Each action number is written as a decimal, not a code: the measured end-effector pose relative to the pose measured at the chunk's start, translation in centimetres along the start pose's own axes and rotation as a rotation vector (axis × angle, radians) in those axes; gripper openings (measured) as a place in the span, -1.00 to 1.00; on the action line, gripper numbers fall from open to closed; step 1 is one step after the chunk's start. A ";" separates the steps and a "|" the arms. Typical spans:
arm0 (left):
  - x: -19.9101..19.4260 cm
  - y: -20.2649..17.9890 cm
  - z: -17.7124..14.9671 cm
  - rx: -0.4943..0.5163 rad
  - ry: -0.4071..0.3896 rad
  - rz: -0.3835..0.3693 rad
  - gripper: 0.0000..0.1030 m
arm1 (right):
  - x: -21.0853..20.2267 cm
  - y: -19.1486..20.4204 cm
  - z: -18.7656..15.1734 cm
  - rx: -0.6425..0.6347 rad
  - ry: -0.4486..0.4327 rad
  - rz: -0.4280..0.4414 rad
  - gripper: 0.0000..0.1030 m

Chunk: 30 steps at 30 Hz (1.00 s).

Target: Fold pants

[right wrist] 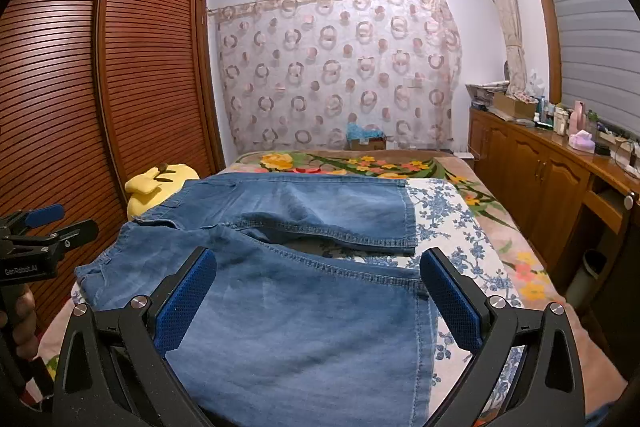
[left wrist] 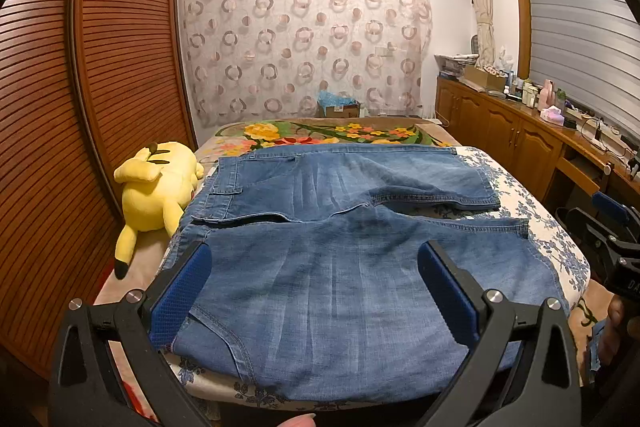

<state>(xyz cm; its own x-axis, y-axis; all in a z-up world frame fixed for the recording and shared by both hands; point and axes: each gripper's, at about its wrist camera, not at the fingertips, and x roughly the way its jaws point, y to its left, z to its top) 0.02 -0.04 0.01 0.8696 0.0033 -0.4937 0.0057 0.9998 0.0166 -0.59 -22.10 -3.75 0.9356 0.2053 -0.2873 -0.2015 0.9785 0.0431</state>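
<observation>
Blue denim pants (left wrist: 340, 267) lie spread flat on the bed, waist to the left and both leg hems to the right. The two legs lie apart, with a gap between them at the hem end. My left gripper (left wrist: 316, 287) hovers open over the near leg's hip part, nothing between its blue pads (left wrist: 184, 291). In the right wrist view my right gripper (right wrist: 320, 297) is open above the same leg of the pants (right wrist: 304, 327), close to its hem. Each gripper shows at the edge of the other's view: the right gripper (left wrist: 600, 215) and the left gripper (right wrist: 60, 221).
A yellow plush toy (left wrist: 156, 195) lies on the bed left of the waistband. A slatted wooden wardrobe (left wrist: 100, 87) stands along the left side. A low wooden cabinet (left wrist: 520, 135) with clutter on top runs along the right. The floral bedsheet (right wrist: 452, 227) shows beyond the hems.
</observation>
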 end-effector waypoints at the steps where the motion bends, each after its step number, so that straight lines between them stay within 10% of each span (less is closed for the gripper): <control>1: 0.0 0.0 0.0 0.001 0.000 0.001 1.00 | 0.0 0.0 0.0 0.000 0.000 -0.001 0.97; 30: 0.0 0.0 0.0 0.001 0.002 0.001 1.00 | 0.0 0.3 0.2 0.001 -0.009 -0.004 0.97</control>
<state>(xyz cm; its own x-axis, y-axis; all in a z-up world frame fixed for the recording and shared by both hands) 0.03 -0.08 0.01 0.8685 0.0043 -0.4957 0.0052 0.9998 0.0178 -0.58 -21.85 -3.55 0.9388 0.2016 -0.2792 -0.1977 0.9793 0.0425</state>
